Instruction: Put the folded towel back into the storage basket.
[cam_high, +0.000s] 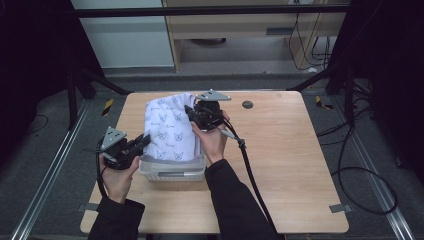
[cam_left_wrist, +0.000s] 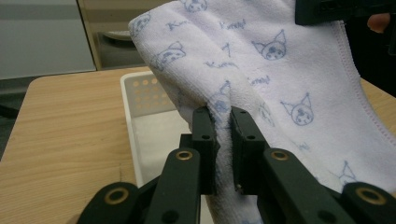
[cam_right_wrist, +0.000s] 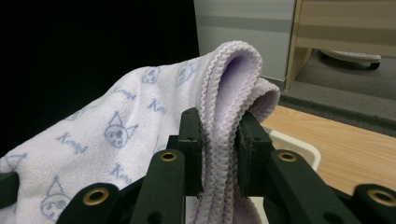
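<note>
White terry cloth printed with small blue cat faces, a towel (cam_high: 170, 127), is held up over a white plastic basket (cam_high: 172, 172) that stands on the near left part of a light wooden table (cam_high: 290, 165). The towel's lower part hangs down into the basket, and its upper part is lifted above the rim, spanning from the near left to the far right. The left gripper (cam_high: 141, 142), in the person's left hand (cam_high: 119, 175) at the near left of the basket, has its two black jaws closed on a fold of the towel; in the left gripper view (cam_left_wrist: 223, 140) the cloth is pinched tightly between the pads, and the perforated wall of the basket (cam_left_wrist: 140, 93) lies behind and to the left. The right gripper (cam_high: 192, 114), in the right hand (cam_high: 212, 140) on the far right side of the towel, is likewise clamped on the cloth; in the right gripper view (cam_right_wrist: 219, 140) a bunched, stitched hem of the towel (cam_right_wrist: 116, 126) passes between the jaws and arches over their tips. A black cable (cam_high: 250, 170) trails from the right gripper across the table toward its near edge. A small dark round disc (cam_high: 247, 104) sits on the far part of the table, well apart from the basket.
</note>
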